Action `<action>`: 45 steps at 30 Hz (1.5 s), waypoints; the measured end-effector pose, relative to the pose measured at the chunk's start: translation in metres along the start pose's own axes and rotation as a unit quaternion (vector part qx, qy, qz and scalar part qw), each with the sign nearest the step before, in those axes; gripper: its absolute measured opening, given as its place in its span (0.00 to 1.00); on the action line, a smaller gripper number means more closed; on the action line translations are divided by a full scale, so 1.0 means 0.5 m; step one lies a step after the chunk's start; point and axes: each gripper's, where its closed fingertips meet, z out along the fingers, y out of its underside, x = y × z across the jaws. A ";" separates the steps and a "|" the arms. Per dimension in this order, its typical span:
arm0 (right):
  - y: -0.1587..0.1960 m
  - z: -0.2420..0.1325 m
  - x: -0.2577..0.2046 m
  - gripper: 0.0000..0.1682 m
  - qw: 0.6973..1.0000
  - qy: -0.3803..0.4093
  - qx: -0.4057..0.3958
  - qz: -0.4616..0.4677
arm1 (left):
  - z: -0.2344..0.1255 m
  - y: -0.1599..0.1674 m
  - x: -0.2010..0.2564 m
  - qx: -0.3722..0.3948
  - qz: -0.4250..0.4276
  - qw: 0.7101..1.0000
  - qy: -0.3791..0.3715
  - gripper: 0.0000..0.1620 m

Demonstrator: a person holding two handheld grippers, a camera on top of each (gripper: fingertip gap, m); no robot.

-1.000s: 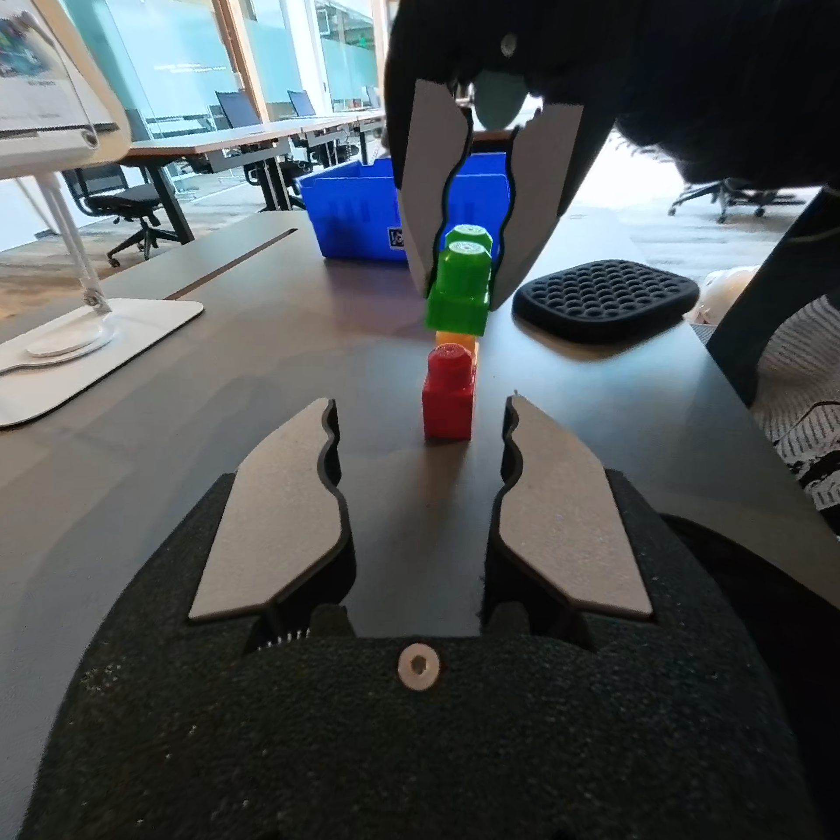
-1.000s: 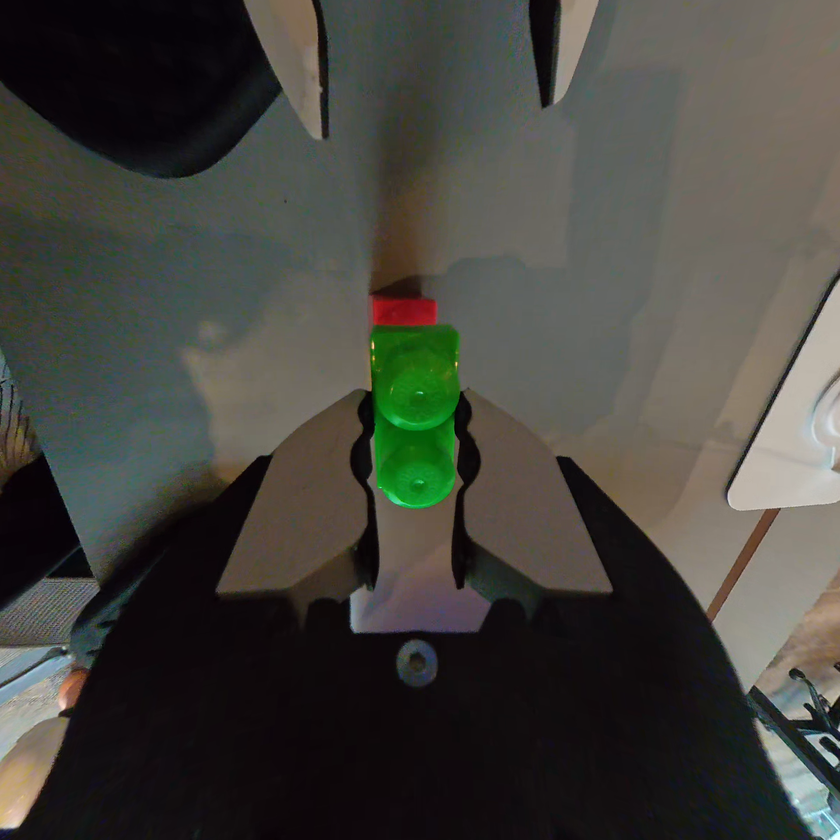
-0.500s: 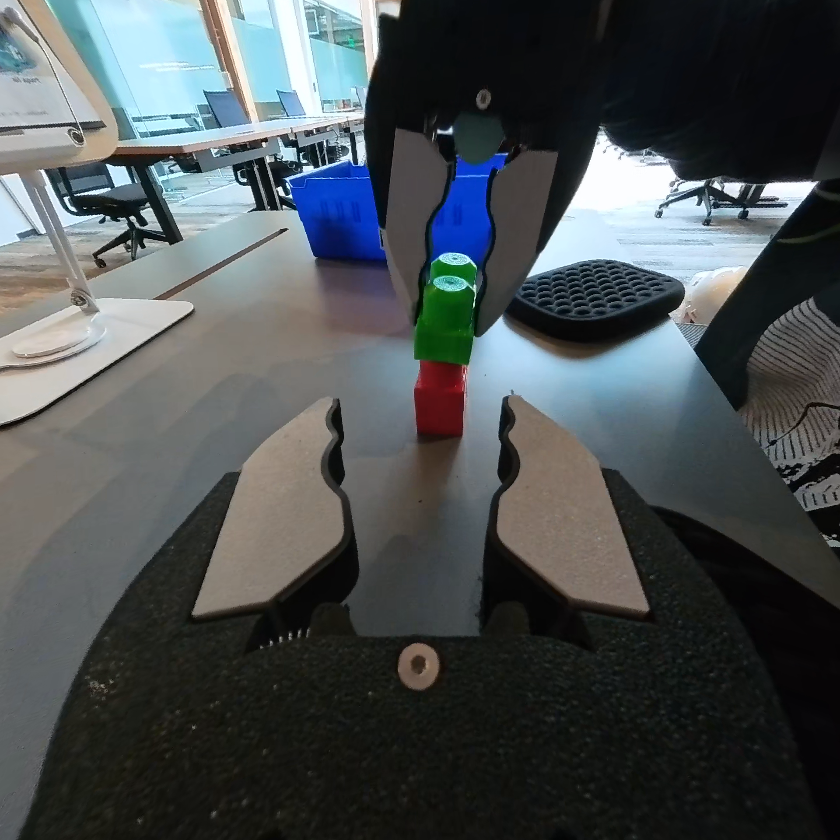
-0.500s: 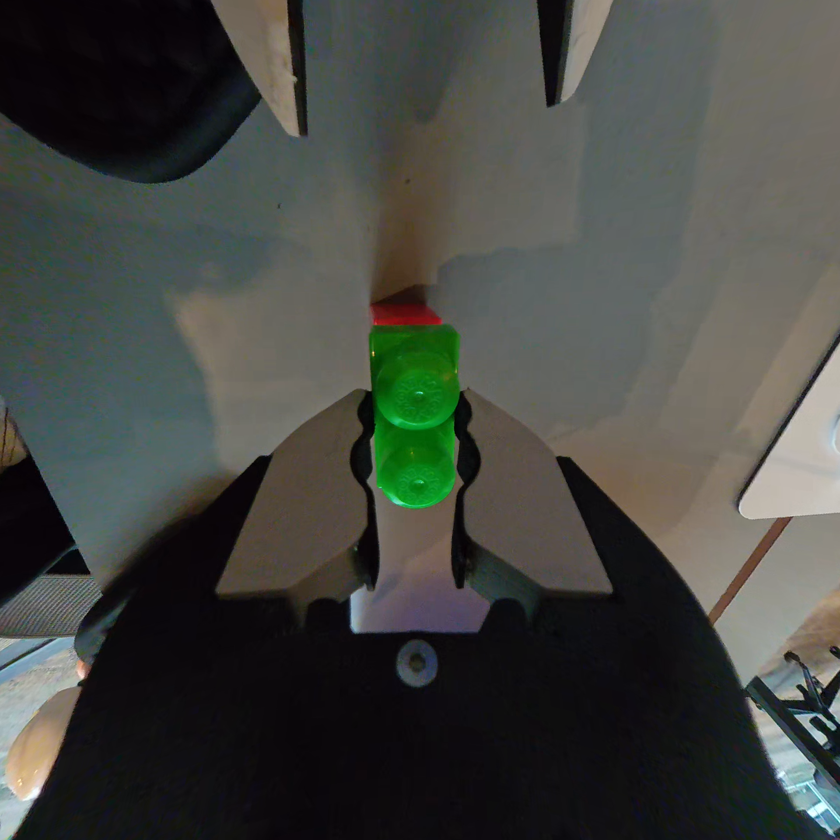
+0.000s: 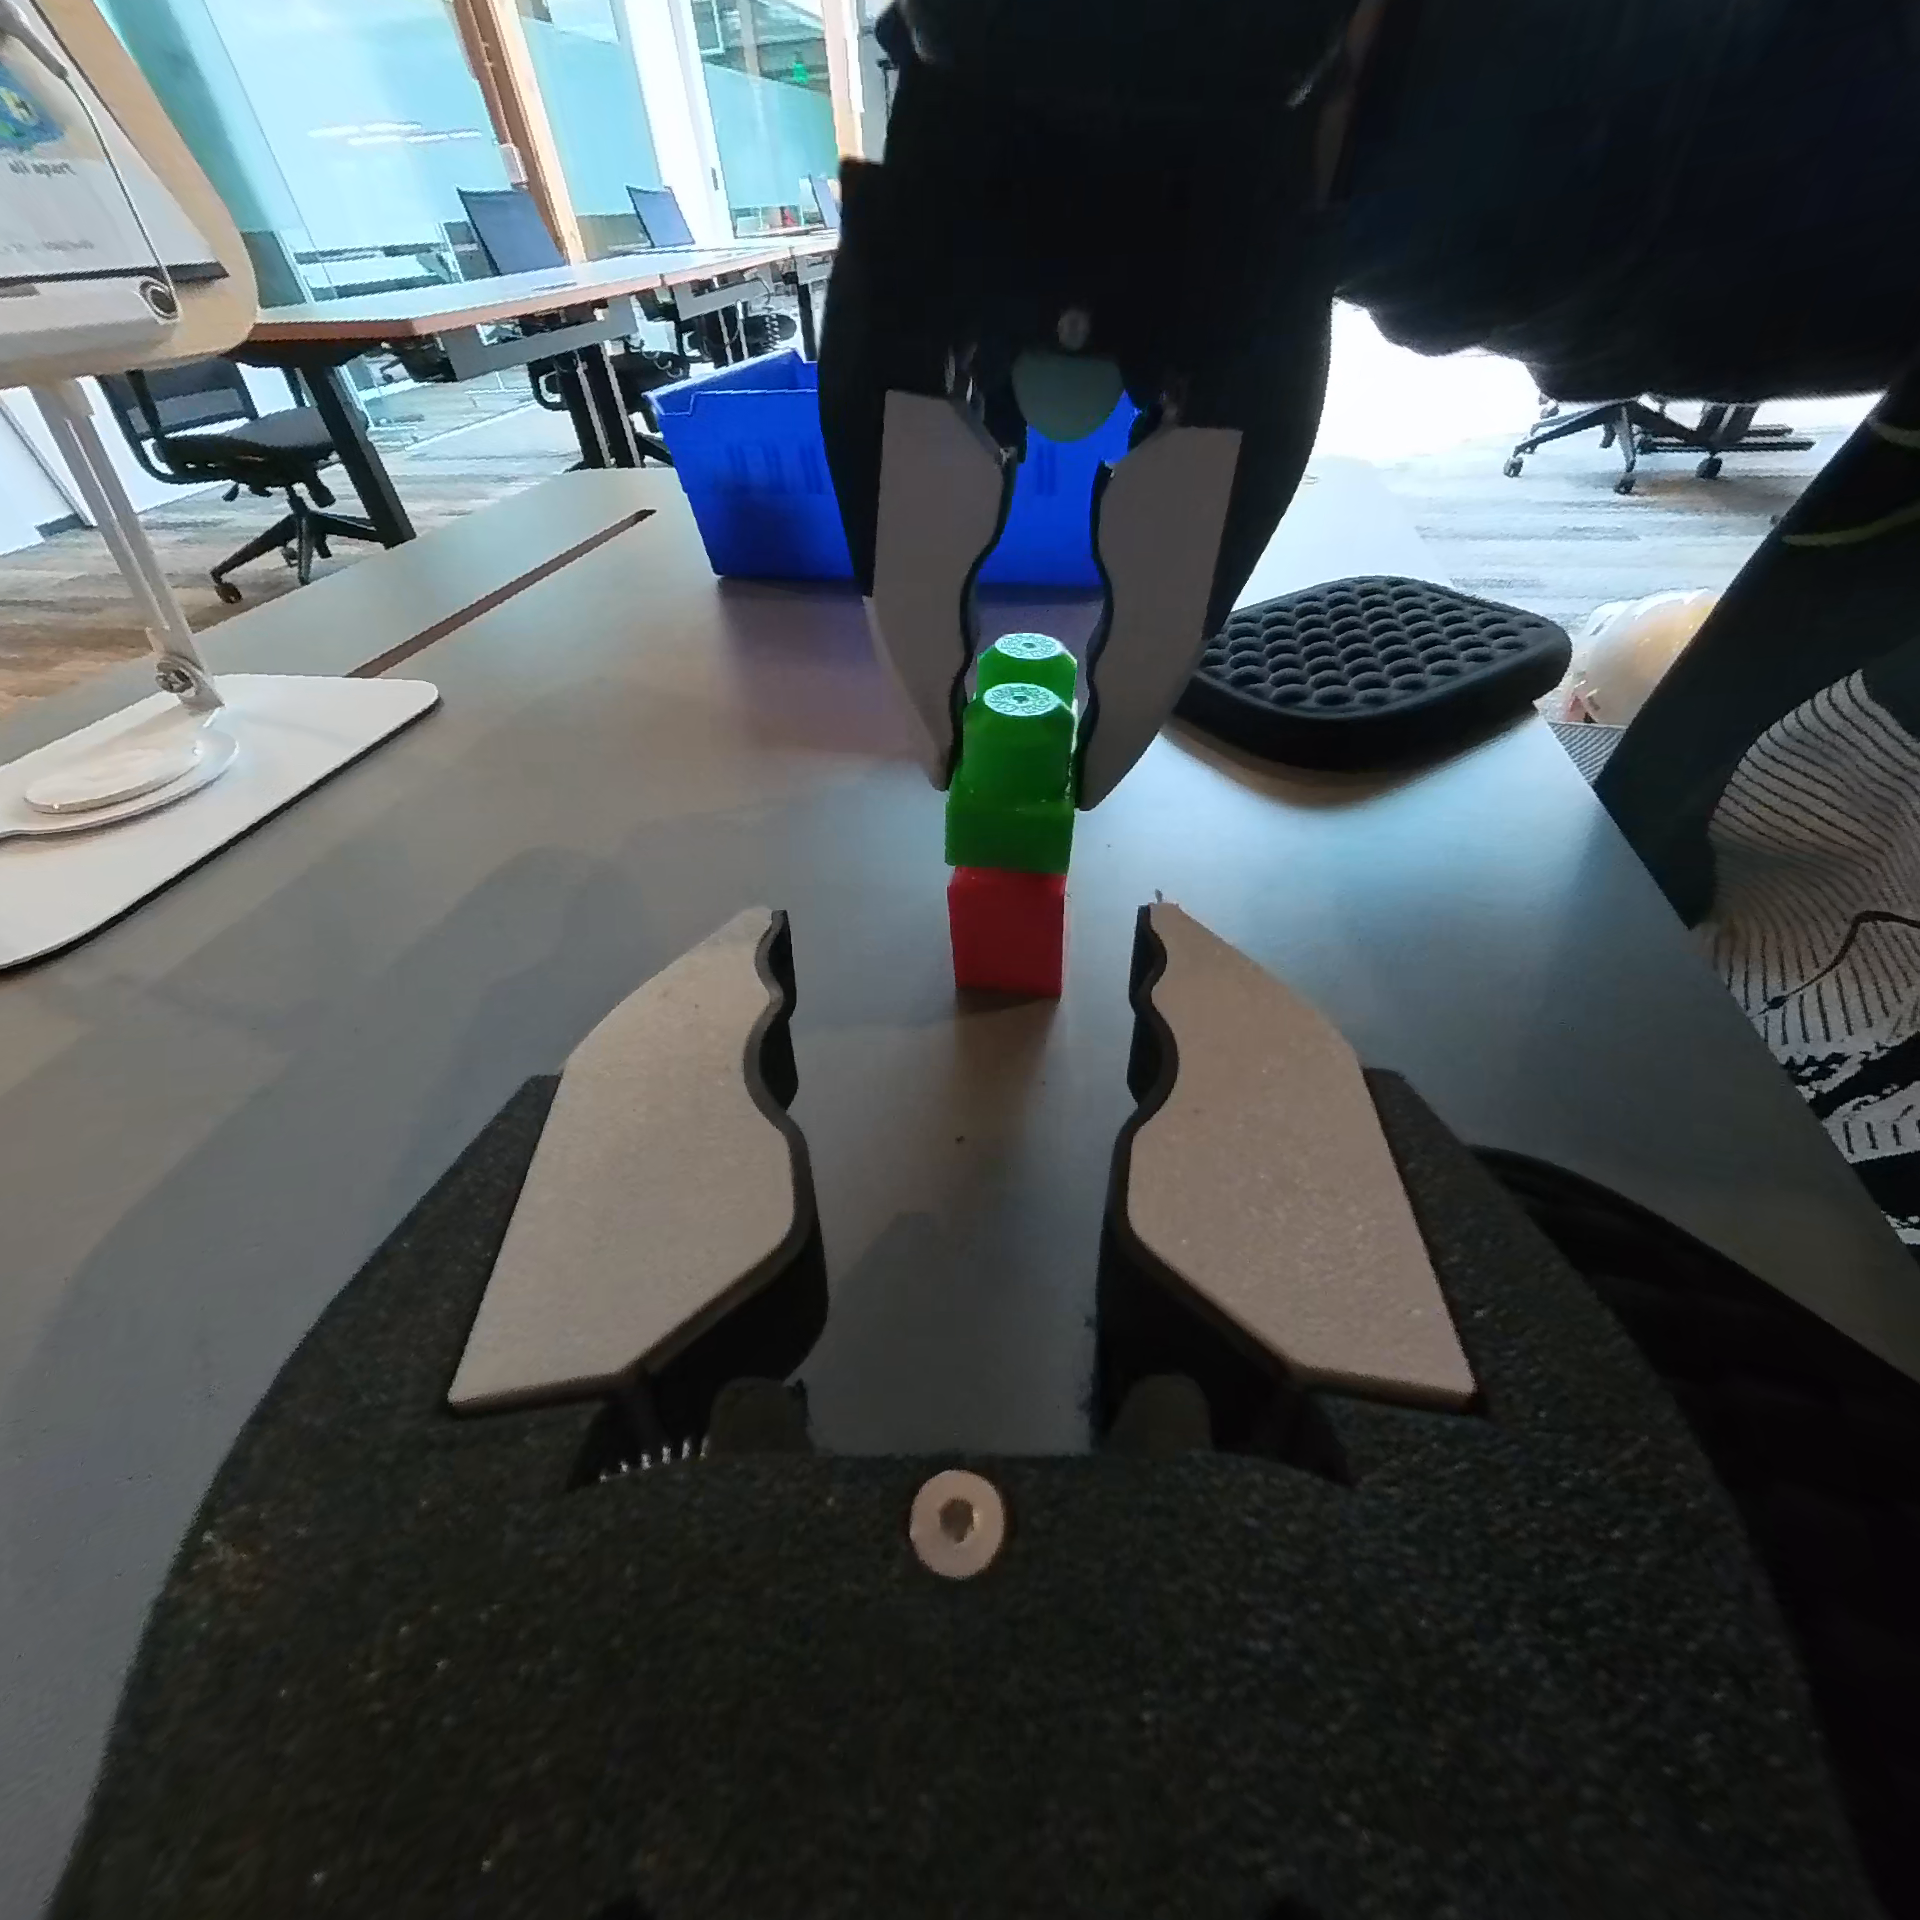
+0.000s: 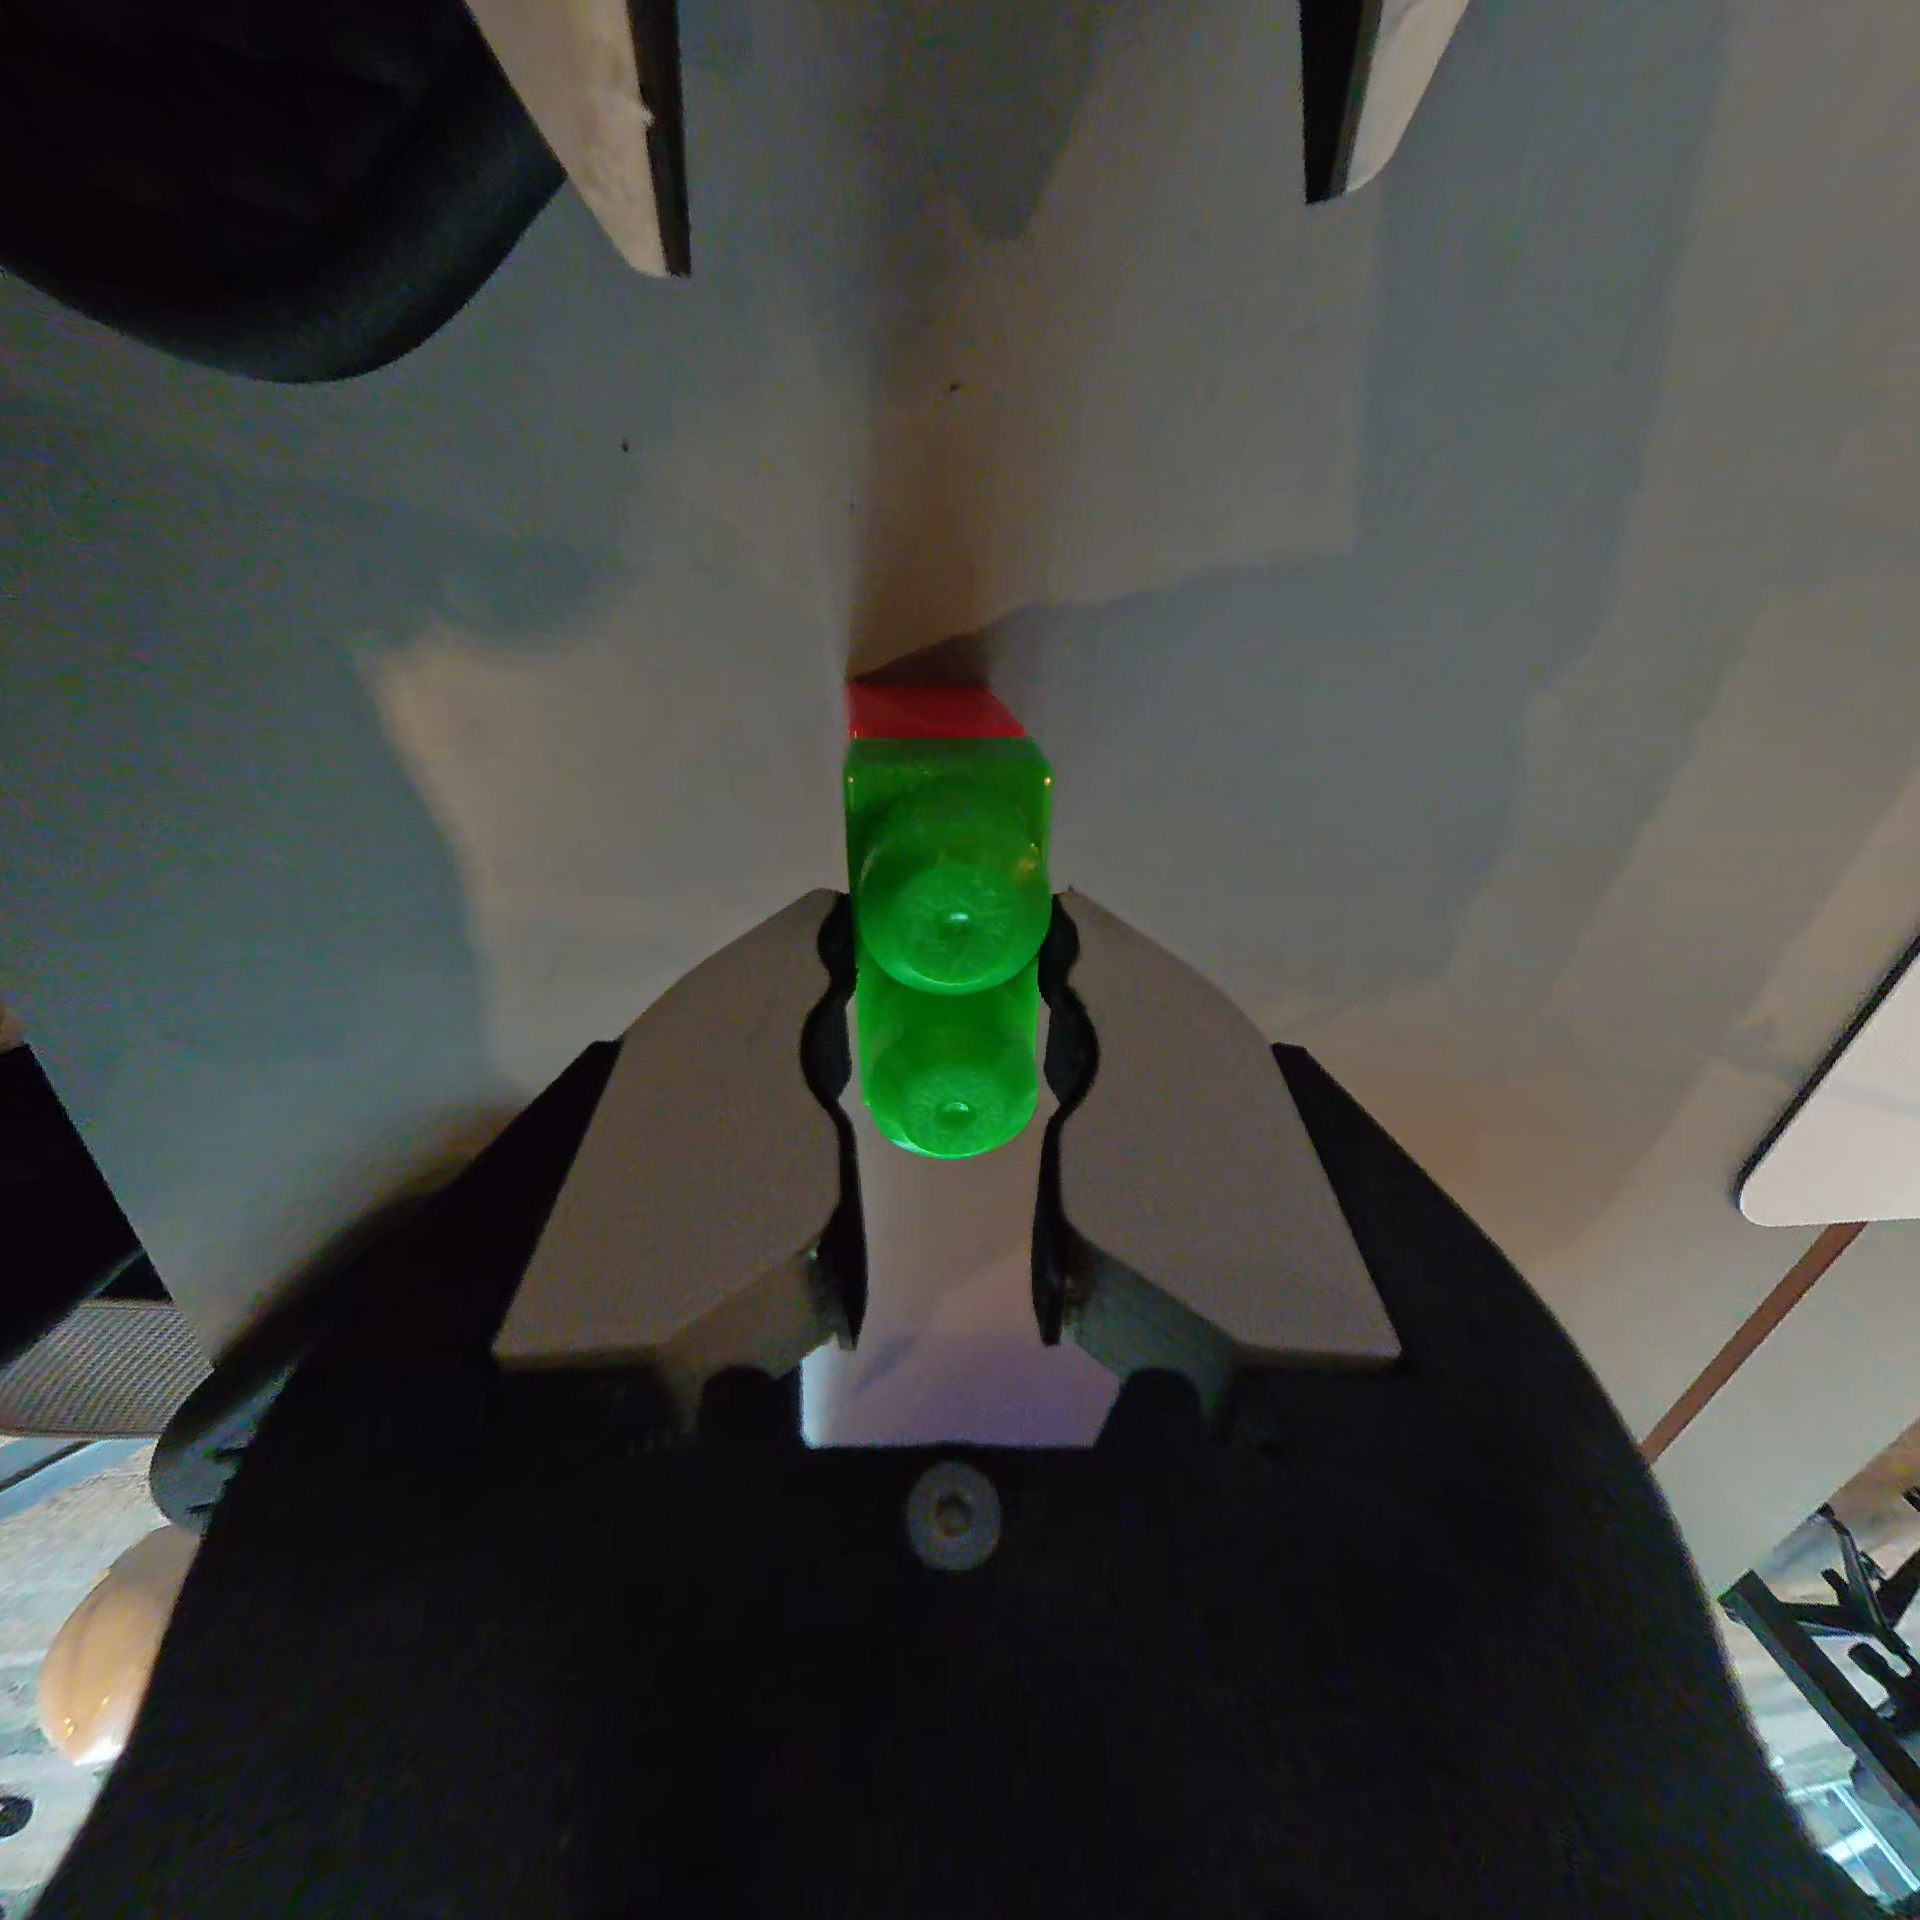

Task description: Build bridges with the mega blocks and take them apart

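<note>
Nearest me, left tongs (image 5: 961, 935) sit low on the table (image 5: 416, 935) with jaws spread wide and empty, I judge to leave the stack room. Just ahead between their tips stands the red block (image 5: 1006, 930); on top sits the green block (image 5: 1010, 795), pinched from above by my right tongs (image 6: 951, 997), probably to press it home.
</note>
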 end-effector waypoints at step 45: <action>0.032 -0.030 0.008 0.29 1.000 -0.001 0.009 0.010 | 0.000 0.006 -0.006 -0.011 -0.012 1.000 -0.006 0.36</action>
